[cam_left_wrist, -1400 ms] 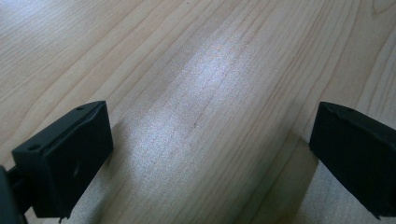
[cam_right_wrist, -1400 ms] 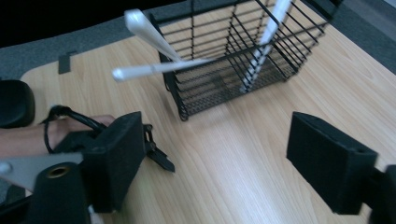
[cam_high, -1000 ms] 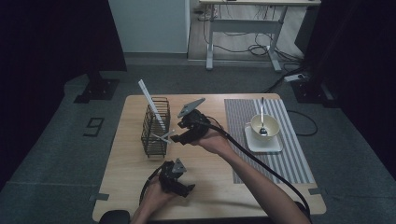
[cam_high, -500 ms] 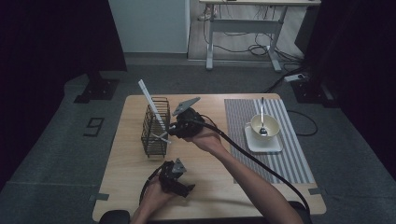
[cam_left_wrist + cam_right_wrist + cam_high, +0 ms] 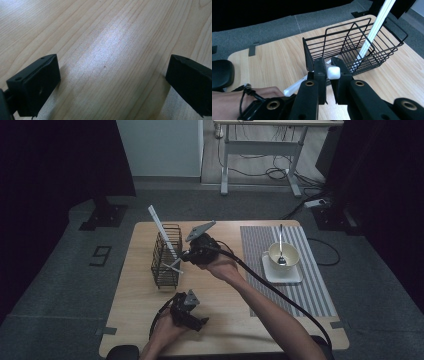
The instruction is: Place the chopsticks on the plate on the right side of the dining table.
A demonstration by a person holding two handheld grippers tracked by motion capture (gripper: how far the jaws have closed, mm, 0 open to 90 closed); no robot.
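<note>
White plastic, square at the end, the slim stick sits pinched between the jaws of the right tool, which are closed hard on it with no gap either side. From the high view the same right tool is just beside the near wall of the black wire basket on the pale wooden counter, the stick reaching across to touch the wires. Over the last second this tool has edged a little leftward, closer to the basket, with its grey three-cornered plate tipped up behind it; the stick has come along and now meets the basket's side rather than its open top.

A second white stick runs out low and to the side beneath the jaws; whether it is gripped too or only resting against the basket I cannot tell. A pair of long white sticks already leans upright inside, poking out over the rim.

My reading is that the work is loading sticks into the basket, and that the short approach has brought the held one to the wall but not over it. It probably needs lifting and tipping end-down before release.

The left tool rests near the front edge, jaws spread wide over bare wood, holding nothing.
</note>
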